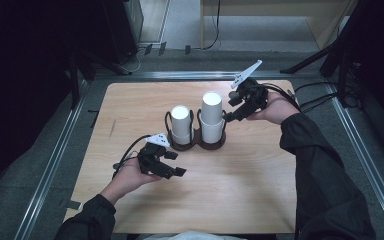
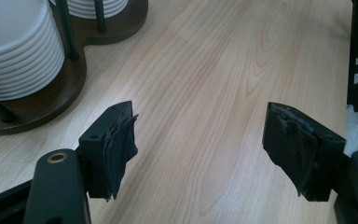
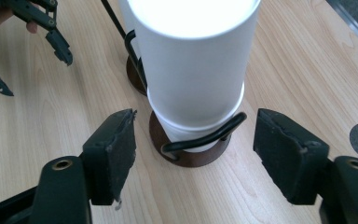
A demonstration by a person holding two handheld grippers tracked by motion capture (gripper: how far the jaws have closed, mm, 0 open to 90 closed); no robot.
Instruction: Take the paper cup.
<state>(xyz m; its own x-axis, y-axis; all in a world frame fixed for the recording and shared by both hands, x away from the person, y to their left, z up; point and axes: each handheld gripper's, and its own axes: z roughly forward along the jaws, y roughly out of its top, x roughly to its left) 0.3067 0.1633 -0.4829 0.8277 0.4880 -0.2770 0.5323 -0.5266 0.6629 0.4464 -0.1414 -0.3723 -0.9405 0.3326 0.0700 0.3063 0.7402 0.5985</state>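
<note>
We held the left gripper [image 1: 172,164] low over the near-left part of the table [image 1: 250,200], palm turned up beneath it, its jaws pointing right along the wood. In the left gripper view its jaws stood apart with only bare tabletop between them, gripping nothing. The dark wooden cup holder [image 1: 196,144] sat just beyond them, towards the far side, its base [image 2: 37,105] at the upper left of that view with a ribbed stack of white cups [image 2: 16,51] standing in it.

We held the right gripper [image 1: 230,116] at the far right of the holder, wrist bent inward, sleeve coming in from the near right, jaws pointing left at the taller stack [image 1: 212,117]. In the right gripper view its jaws stood wide and empty; the tall stack of white cups [image 3: 193,70] rose beyond and between them, with a wire loop of the holder [image 3: 205,137] in front of its foot. The pads did not touch the cups.

The two stacks stood side by side in the holder at mid-table, the shorter stack [image 1: 181,125] on the left, between the two grippers.
</note>
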